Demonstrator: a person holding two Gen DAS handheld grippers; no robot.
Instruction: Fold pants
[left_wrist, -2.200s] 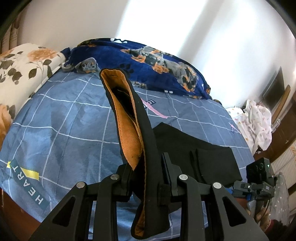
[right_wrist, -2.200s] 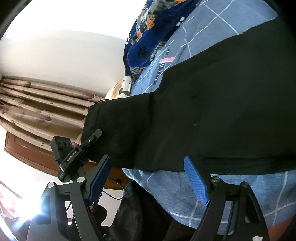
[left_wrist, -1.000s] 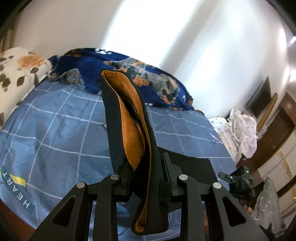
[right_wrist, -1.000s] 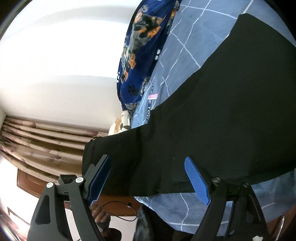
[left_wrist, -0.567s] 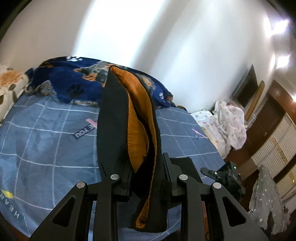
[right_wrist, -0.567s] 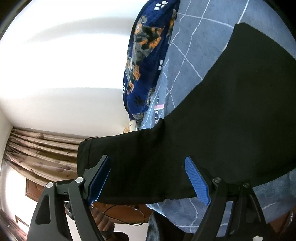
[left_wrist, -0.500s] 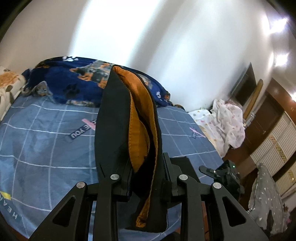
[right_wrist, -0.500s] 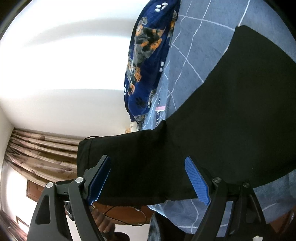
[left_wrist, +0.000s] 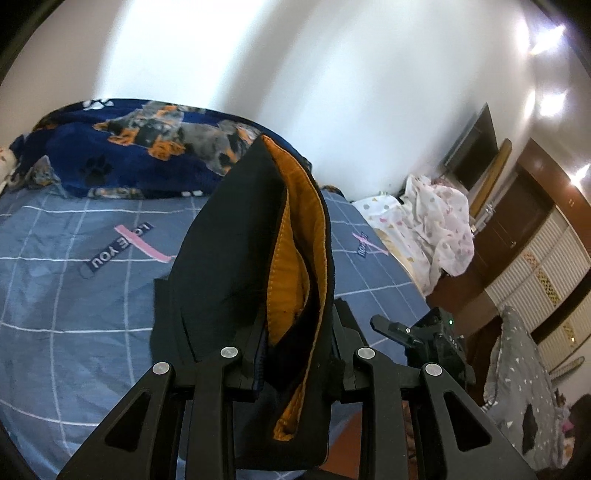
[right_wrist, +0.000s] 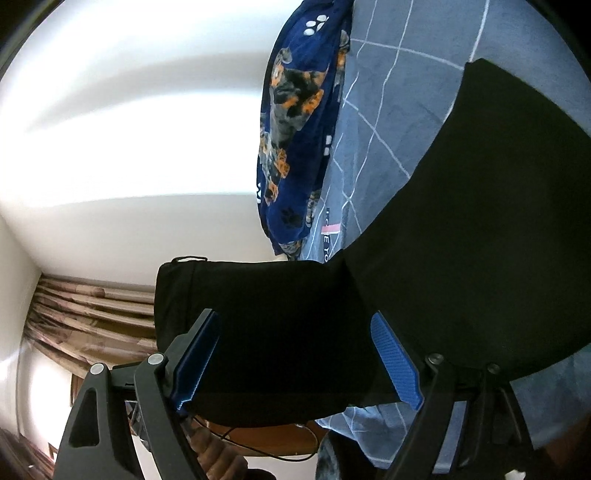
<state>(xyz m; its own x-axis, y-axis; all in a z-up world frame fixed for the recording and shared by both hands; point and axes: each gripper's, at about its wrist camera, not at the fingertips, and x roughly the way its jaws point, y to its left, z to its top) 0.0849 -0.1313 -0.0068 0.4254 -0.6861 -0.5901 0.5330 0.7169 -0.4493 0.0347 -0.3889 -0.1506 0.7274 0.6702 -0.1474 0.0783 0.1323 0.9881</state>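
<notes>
Left tool (left_wrist: 295, 354) pinches the pants (left_wrist: 258, 258) at the orange-lined end, lifted above the bed (left_wrist: 74, 295), prob. to carry it over the part lying flat. Right tool (right_wrist: 295, 354) is spread, w/ nothing gripped.

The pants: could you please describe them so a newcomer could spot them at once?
On the blue checked bed, in front of the navy dog-print blanket, lie the pants. One end is lifted, clamped in the left gripper. They are the only black garment, with an orange lining.

"LOVE YOU" on bedsheet (left_wrist: 66, 229)
</notes>
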